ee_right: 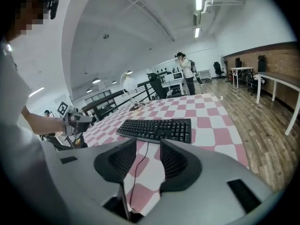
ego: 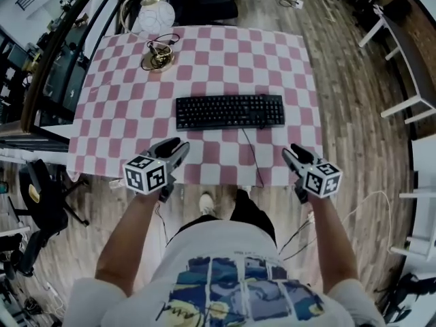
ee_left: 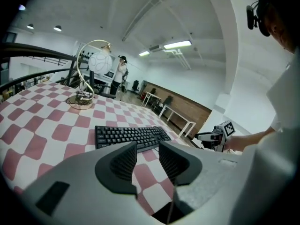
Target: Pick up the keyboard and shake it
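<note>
A black keyboard [ego: 229, 111] lies flat in the middle of the pink-and-white checkered table [ego: 102, 125], its cable [ego: 252, 157] trailing over the near edge. My left gripper [ego: 178, 145] hovers at the near edge, short of the keyboard's left end, jaws open and empty. At the near right, short of the keyboard's right end, my right gripper [ego: 291, 150] is open and empty too. In the left gripper view the keyboard [ee_left: 131, 137] lies beyond the parted jaws of the left gripper [ee_left: 147, 149]. The right gripper view shows the keyboard [ee_right: 157, 128] ahead of the right gripper [ee_right: 148, 146].
A gold-based lamp [ego: 158, 58] with a white globe [ego: 155, 16] stands at the table's far left. A black chair [ego: 204, 5] sits behind the table. White desks [ego: 402, 53] line the right side, and a person [ee_right: 185, 74] stands far off.
</note>
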The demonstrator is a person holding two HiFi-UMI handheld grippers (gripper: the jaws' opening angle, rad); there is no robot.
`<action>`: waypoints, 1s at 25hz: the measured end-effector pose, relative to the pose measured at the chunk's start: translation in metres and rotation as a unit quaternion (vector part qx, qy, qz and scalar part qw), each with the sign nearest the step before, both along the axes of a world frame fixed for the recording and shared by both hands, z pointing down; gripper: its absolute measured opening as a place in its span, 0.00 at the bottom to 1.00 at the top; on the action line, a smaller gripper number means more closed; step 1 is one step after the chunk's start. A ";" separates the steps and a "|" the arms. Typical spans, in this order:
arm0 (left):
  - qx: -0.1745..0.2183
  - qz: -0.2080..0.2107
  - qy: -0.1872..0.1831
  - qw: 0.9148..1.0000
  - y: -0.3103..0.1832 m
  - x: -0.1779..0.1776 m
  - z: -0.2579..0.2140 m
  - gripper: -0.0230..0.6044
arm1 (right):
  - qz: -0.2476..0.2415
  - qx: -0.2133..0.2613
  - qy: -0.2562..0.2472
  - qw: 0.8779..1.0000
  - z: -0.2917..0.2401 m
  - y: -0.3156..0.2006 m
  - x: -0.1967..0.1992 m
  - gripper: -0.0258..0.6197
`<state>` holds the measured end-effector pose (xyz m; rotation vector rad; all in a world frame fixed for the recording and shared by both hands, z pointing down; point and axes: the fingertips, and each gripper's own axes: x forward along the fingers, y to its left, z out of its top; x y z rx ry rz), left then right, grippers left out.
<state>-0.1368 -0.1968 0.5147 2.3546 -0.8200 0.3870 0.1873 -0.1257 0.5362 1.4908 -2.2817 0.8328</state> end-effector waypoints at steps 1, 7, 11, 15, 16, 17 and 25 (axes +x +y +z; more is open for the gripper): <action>-0.008 -0.008 -0.003 1.000 -0.009 -0.002 0.006 0.25 | -0.001 -0.008 -0.004 1.000 0.005 -0.012 0.007 0.29; -0.053 -0.043 -0.029 0.997 -0.062 -0.007 0.046 0.29 | 0.001 -0.068 -0.038 0.997 0.049 -0.078 0.054 0.33; -0.075 -0.064 -0.044 0.994 -0.097 -0.011 0.074 0.32 | 0.006 -0.090 -0.048 0.995 0.085 -0.117 0.079 0.35; -0.105 -0.080 -0.061 0.989 -0.122 -0.017 0.104 0.32 | 0.003 -0.102 -0.060 0.993 0.097 -0.143 0.085 0.37; -0.112 -0.084 -0.060 0.988 -0.127 -0.018 0.109 0.33 | 0.003 -0.105 -0.068 0.992 0.101 -0.148 0.086 0.37; -0.118 -0.089 -0.058 0.987 -0.132 -0.020 0.114 0.33 | 0.002 -0.108 -0.078 0.991 0.104 -0.152 0.086 0.39; -0.157 -0.103 -0.037 0.982 -0.158 -0.016 0.138 0.37 | -0.024 -0.141 -0.140 0.980 0.121 -0.172 0.079 0.41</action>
